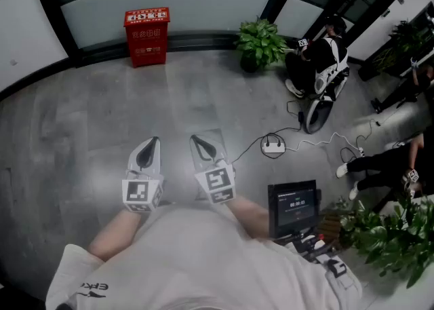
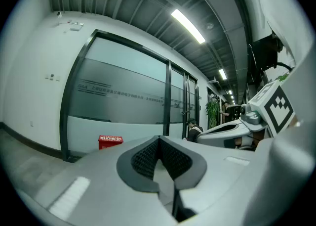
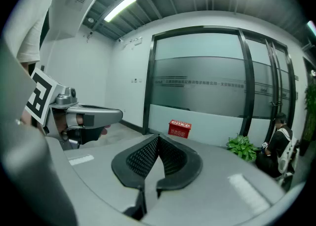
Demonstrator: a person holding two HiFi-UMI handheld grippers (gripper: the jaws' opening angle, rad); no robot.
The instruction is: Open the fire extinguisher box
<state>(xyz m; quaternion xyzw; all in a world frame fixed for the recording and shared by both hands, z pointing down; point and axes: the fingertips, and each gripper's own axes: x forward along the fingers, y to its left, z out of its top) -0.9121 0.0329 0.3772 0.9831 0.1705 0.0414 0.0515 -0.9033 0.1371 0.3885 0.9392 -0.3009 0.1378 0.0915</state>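
Note:
The red fire extinguisher box (image 1: 146,36) stands on the floor against the glass wall at the far side, lid down. It shows small in the left gripper view (image 2: 110,141) and in the right gripper view (image 3: 179,128). My left gripper (image 1: 153,140) and right gripper (image 1: 195,140) are held side by side close to my body, well short of the box and pointing toward it. Both are shut with nothing between their jaws. In the left gripper view the left gripper (image 2: 159,141) has its tips touching; the right gripper (image 3: 158,139) shows the same in its own view.
A potted plant (image 1: 260,43) stands right of the box. A seated person (image 1: 319,64) is beyond it, with cables and a power strip (image 1: 274,144) on the floor. A screen on a stand (image 1: 293,207) and another plant (image 1: 390,234) are at my right.

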